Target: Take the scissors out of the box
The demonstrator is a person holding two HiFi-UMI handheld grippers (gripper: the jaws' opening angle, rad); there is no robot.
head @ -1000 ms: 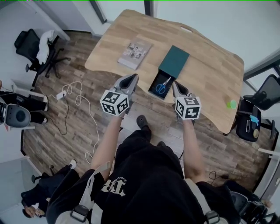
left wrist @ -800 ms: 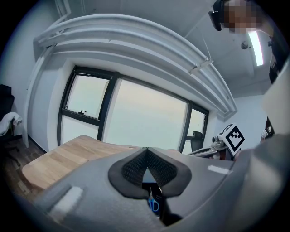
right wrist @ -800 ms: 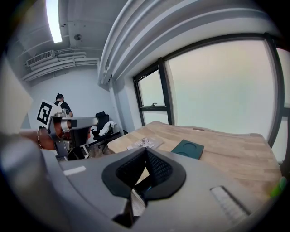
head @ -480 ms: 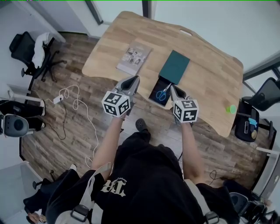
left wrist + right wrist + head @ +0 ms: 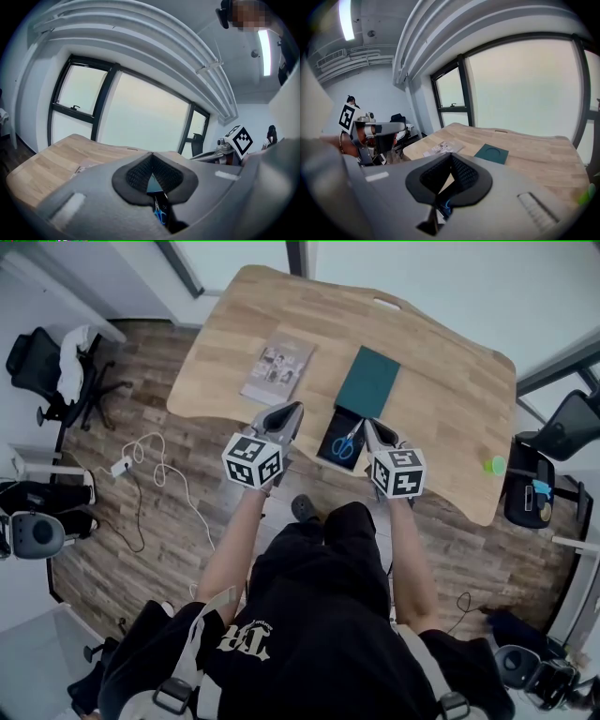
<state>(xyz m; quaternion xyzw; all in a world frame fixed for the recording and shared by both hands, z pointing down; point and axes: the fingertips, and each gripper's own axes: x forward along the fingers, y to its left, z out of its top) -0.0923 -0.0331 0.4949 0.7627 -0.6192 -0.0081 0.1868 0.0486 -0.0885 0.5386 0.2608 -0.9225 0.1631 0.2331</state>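
On the wooden table near its front edge stands an open dark box, and blue-handled scissors lie inside it. Its teal lid lies just beyond. My left gripper hovers left of the box, shut and empty. My right gripper is at the box's right side, also shut with nothing in it. In the left gripper view the scissors peek out below the closed pads of the left gripper. In the right gripper view a bit of blue handle shows under the right gripper.
A booklet lies left of the lid. A small green object sits at the table's right edge. Office chairs and a white cable are on the wood floor to the left. Another chair is at the right.
Both grippers have edged forward toward the table and the box, still shut. The scissors and the box have not moved.
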